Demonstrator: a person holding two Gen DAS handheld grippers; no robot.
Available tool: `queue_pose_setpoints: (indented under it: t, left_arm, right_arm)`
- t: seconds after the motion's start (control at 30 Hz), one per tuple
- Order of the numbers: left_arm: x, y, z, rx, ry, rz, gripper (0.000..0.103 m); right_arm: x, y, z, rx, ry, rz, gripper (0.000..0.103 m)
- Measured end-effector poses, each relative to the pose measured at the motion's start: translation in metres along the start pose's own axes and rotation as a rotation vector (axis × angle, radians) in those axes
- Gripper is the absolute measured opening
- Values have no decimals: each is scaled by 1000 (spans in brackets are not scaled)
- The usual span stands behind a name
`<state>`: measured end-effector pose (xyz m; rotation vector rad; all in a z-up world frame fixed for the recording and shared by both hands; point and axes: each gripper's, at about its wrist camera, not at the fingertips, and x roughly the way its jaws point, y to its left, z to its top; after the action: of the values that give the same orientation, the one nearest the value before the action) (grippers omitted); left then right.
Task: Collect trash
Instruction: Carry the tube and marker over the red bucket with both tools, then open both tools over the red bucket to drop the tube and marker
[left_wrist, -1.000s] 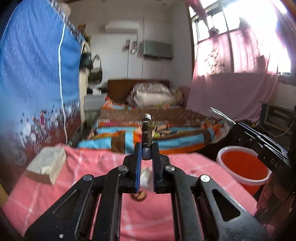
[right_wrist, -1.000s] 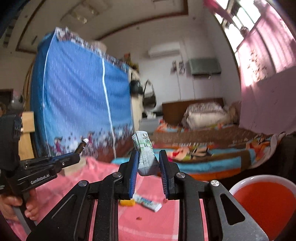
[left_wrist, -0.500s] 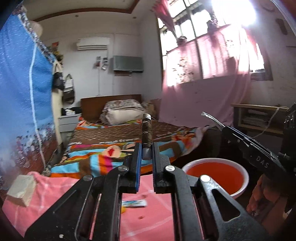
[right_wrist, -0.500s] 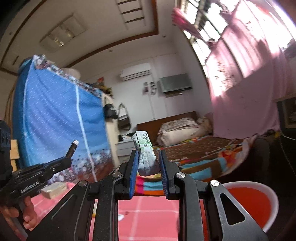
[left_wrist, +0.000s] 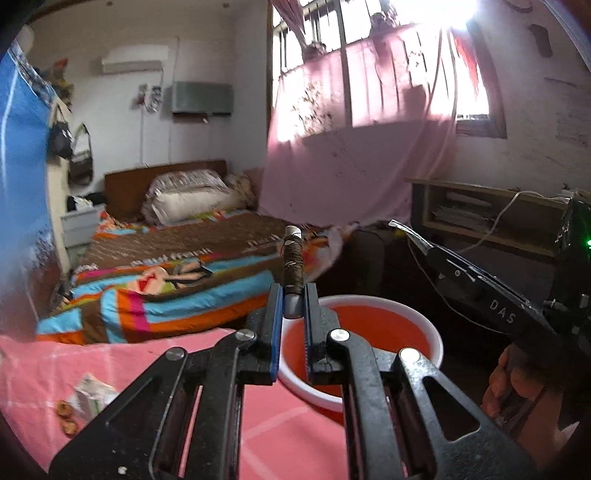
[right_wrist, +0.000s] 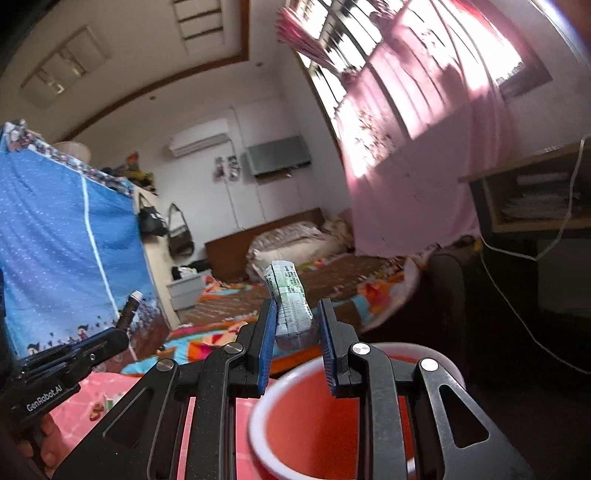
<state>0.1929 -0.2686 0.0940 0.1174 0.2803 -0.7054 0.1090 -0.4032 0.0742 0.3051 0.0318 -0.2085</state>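
Note:
My left gripper (left_wrist: 293, 308) is shut on a brown thread spool (left_wrist: 292, 262) that stands upright between its blue pads, just above the near rim of the red basin (left_wrist: 369, 332). My right gripper (right_wrist: 297, 332) is shut on a crumpled white and green wrapper (right_wrist: 291, 306), held over the red basin (right_wrist: 325, 417), which fills the lower middle of the right wrist view. The right gripper (left_wrist: 406, 229) also reaches in from the right of the left wrist view. The left gripper's tip (right_wrist: 131, 306) with the spool shows at the left of the right wrist view.
A pink checked cloth (left_wrist: 74, 365) covers the table; a crumpled packet (left_wrist: 92, 397) and small scraps (left_wrist: 66, 417) lie on it at left. Beyond are a bed with a bright quilt (left_wrist: 166, 288), a blue cloth wardrobe (right_wrist: 55, 258), a pink curtain (left_wrist: 351, 166) and a shelf (left_wrist: 480, 218).
Both grippers have swung to the right off the pink table toward the red basin, each keeping its hold. The basin now sits right under both sets of fingers.

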Motion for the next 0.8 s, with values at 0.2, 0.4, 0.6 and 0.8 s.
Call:
queue_pose_setpoints:
  t: [0.2, 0.4, 0.6, 0.8]
  left_arm:
    - [39, -14, -2, -52, 132, -57, 17]
    - [64, -24, -7, -105, 213, -93, 17]
    - [73, -25, -10, -120, 260, -102, 18]
    - [84, -18, -14, -166, 311, -108, 39]
  right_arm:
    - [7, -14, -4, 45, 67, -47, 21]
    - [13, -23, -8, 71, 124, -74, 21]
    - [15, -30, -11, 91, 160, -97, 22]
    - [22, -39, -16, 133, 210, -115, 22]
